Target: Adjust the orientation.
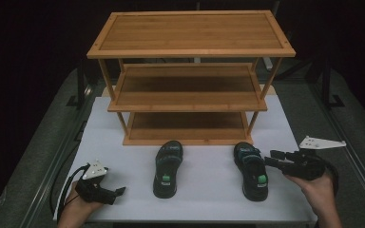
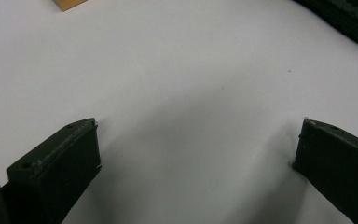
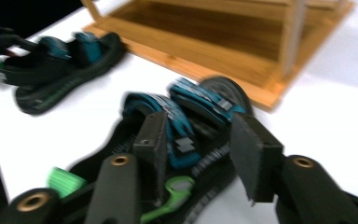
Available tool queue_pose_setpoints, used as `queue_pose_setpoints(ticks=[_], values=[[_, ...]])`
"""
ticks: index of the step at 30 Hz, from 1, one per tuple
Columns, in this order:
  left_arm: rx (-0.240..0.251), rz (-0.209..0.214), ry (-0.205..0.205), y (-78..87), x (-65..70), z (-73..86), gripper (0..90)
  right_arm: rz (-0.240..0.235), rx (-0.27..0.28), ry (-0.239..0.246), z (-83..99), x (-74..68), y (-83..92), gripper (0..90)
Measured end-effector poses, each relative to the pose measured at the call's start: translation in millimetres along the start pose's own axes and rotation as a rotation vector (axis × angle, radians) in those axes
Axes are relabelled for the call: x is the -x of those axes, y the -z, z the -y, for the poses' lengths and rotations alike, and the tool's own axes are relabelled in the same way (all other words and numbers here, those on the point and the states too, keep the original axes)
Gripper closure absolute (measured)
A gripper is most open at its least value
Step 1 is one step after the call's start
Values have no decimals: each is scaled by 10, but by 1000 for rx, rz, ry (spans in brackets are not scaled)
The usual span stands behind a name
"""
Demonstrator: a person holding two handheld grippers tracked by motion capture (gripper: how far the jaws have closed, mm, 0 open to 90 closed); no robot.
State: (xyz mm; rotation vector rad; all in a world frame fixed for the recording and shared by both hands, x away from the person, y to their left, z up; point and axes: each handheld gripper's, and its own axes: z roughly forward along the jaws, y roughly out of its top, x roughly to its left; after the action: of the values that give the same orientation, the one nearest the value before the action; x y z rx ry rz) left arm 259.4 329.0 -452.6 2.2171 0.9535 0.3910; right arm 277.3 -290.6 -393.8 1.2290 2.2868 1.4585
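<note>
Two black sandals with teal straps and green tags lie on the white table top [image 1: 123, 161] in front of a wooden rack. The left sandal [image 1: 167, 168] lies apart from both grippers. My right gripper [image 1: 272, 158] is held level at the outer side of the right sandal [image 1: 252, 172]. In the right gripper view its jaws [image 3: 200, 126] stand apart over that sandal's straps [image 3: 186, 105], and the pads do not press on it. My left gripper [image 1: 119, 191] rests low at the front left, open over bare table [image 2: 196, 140].
The three-tier wooden rack [image 1: 190, 80] stands at the back of the table, with all its shelves bare; its lowest shelf [image 3: 205, 37] is just behind the sandals. The other sandal [image 3: 60, 65] lies farther off. Dark floor surrounds the table.
</note>
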Motion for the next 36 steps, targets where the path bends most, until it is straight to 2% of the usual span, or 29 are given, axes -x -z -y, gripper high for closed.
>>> queue_pose_setpoints(ticks=[6, 14, 17, 21, 23, 25, 36], values=[[0, 1, 2, 0, 0, 0, 0, -61, -3, 54, -85, -85, -124, 495], [-1, 1, 2, 0, 0, 0, 0, -110, -53, 71, -84, -58, -339, 500], [-1, 1, 2, -1, -1, 0, 0, -111, -83, 79, -68, -59, -391, 507], [-1, 2, 1, -1, -1, -1, 0, -113, -81, 77, -68, -64, -405, 550], [-1, 1, 1, -1, -1, -1, 0, -115, -83, 79, -66, -67, -405, 591], [-1, 1, 1, -1, -2, -1, 0, -121, -88, 86, -61, -67, -406, 672], [-1, 2, 1, -1, -2, -1, 0, -128, -74, 82, -55, -61, -380, 677]])
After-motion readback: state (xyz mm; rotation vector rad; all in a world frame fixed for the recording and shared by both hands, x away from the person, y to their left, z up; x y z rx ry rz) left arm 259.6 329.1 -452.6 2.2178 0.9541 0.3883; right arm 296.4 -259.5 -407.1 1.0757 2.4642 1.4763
